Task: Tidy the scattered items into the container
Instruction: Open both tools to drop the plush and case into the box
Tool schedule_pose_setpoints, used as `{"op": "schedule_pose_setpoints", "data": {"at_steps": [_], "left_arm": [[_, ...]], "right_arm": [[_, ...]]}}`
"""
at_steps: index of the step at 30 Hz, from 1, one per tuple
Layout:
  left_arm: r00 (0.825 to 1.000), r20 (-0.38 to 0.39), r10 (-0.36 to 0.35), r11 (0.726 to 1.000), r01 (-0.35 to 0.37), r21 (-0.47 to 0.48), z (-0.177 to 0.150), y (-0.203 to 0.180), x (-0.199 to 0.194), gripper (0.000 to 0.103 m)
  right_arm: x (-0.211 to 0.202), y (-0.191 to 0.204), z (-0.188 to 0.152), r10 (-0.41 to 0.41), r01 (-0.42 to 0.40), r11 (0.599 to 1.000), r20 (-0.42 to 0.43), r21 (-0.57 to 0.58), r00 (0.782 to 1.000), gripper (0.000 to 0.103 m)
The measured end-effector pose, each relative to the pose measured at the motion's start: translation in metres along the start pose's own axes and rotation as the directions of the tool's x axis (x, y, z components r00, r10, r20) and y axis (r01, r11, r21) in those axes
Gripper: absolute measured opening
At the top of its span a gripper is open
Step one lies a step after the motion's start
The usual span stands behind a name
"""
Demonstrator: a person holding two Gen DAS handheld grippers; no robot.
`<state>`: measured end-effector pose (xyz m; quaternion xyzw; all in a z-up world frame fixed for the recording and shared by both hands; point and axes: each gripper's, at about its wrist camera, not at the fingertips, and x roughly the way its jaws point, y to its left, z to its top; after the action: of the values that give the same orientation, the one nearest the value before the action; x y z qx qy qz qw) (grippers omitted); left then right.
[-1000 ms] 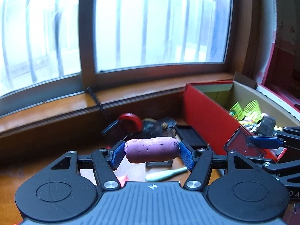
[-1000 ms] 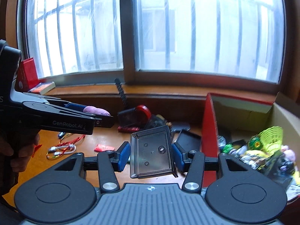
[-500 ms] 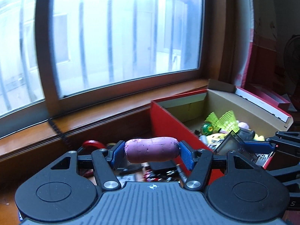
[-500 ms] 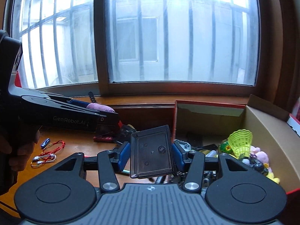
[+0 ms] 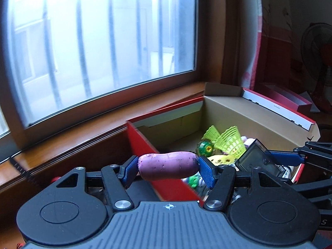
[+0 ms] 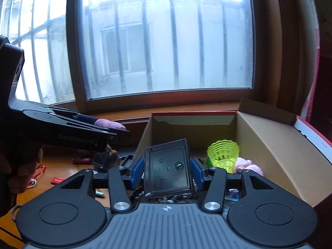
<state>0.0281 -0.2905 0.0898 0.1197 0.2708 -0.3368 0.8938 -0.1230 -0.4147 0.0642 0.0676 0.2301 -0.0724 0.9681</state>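
Both grippers loaded. Left gripper [image 5: 168, 169] clamps a purple toy sweet potato [image 5: 168, 168] end to end between its blue pads, held in the air over the near red wall of the cardboard box [image 6: 276, 145]. Right gripper [image 6: 167, 171] clamps a dark plastic tray [image 6: 168, 171] by its sides, above the box's left end. Box already holds a yellow-green shuttlecock [image 6: 223, 152] and pink toys.
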Motion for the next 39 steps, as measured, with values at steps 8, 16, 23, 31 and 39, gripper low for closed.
{"op": "schedule_pose_setpoints", "data": {"at_steps": [8,16,23,31,39], "left_arm": [[0.999,-0.022,-0.048,0.998,0.049,0.049,0.012,-0.034,0.032,0.062],[0.997,-0.053,-0.060,0.996,0.063,0.059,0.013,-0.050,0.055,0.063],[0.998,-0.034,-0.053,0.996,0.055,0.069,0.013,-0.052,0.051,0.073],[0.999,-0.026,-0.034,0.998,0.036,0.059,0.009,-0.043,0.035,0.077],[1.000,-0.020,-0.005,1.000,0.005,0.000,0.001,-0.018,0.013,0.081]], "right_arm": [[0.010,-0.042,-0.008,-0.056,0.056,0.996,-0.006,0.064,0.998,0.052],[0.017,-0.067,-0.014,-0.097,0.099,0.990,-0.025,0.100,0.995,0.052],[0.020,-0.064,-0.012,-0.102,0.104,0.991,-0.023,0.090,0.994,0.057],[0.017,-0.047,-0.009,-0.106,0.107,0.992,-0.022,0.065,0.994,0.058],[0.007,-0.027,-0.004,-0.110,0.110,0.992,-0.002,0.056,0.994,0.059]]}}
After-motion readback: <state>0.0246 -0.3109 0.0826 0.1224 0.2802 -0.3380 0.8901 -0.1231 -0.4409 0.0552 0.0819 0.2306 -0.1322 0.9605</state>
